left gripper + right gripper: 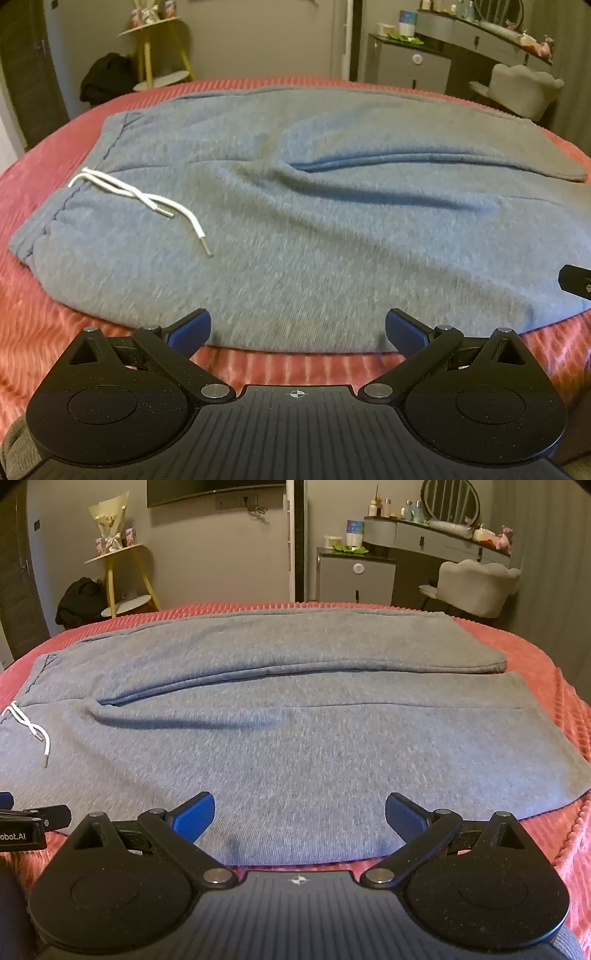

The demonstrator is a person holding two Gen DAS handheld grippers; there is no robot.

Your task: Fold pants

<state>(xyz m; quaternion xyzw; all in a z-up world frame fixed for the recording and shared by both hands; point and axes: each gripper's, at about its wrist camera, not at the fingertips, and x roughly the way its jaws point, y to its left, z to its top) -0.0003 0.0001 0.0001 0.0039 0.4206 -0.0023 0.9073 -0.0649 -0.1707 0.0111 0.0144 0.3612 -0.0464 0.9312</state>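
Note:
Grey sweatpants (295, 206) lie spread flat across a red ribbed bedspread (33, 321), waistband to the left with a white drawstring (147, 199), both legs running to the right. In the right wrist view the pants (295, 746) fill the bed, the two legs side by side, the drawstring (33, 734) at the left edge. My left gripper (297, 330) hovers open over the near hem of the pants, nothing between its blue pads. My right gripper (300, 814) is open too, above the near edge of the closer leg. Part of the left gripper (22, 823) shows at the left border.
Beyond the bed stand a yellow-legged side table (118, 565) with a bouquet, a dark bag (79, 598) on the floor, a grey cabinet (354, 578), a vanity desk with bottles and a mirror (443, 535), and a pale chair (476, 583). The bedspread (554, 709) shows bare at the right.

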